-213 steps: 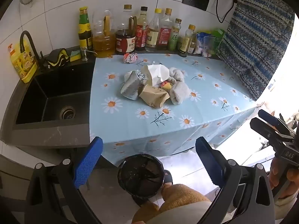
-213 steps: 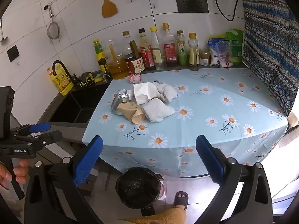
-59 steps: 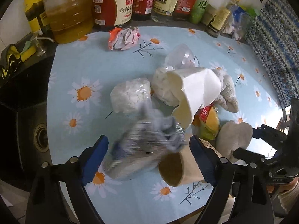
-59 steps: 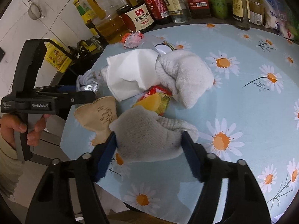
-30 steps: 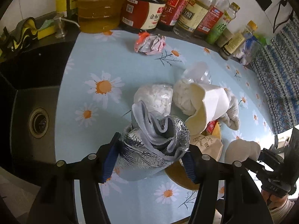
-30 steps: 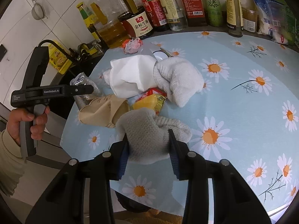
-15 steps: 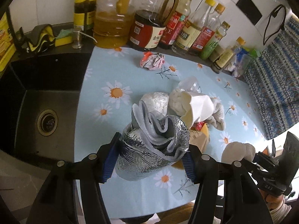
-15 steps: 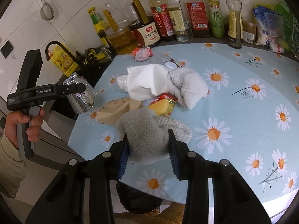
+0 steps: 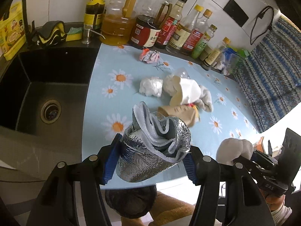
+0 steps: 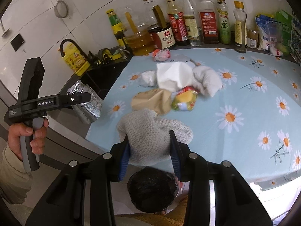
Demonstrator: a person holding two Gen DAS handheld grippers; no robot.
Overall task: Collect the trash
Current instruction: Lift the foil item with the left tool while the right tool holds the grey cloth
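Observation:
My left gripper (image 9: pixel 150 162) is shut on a crumpled silver foil bag (image 9: pixel 150 150) and holds it above the counter's front edge, over a black-lined trash bin (image 9: pixel 131 201). The foil bag also shows in the right wrist view (image 10: pixel 86 101). My right gripper (image 10: pixel 150 154) is shut on a grey knitted cloth (image 10: pixel 150 135), held above the bin (image 10: pixel 152 190). On the daisy tablecloth (image 10: pixel 244 94) lie a white paper (image 10: pixel 173 77), a brown paper bag (image 10: pixel 152 99), a yellow wrapper (image 10: pixel 184 98), a second cloth (image 10: pixel 208 81), a plastic wad (image 10: pixel 147 79) and a pink crumpled wrapper (image 10: pixel 161 54).
A black sink (image 9: pixel 43 86) lies left of the counter. A row of oil and sauce bottles (image 10: pixel 178 28) stands along the back wall. A patterned blue curtain (image 9: pixel 267 79) hangs at the right. A yellow detergent pouch (image 10: pixel 75 60) stands by the faucet.
Both grippers have pulled back from the pile toward the counter's front edge with their loads. The bin now shows below both.

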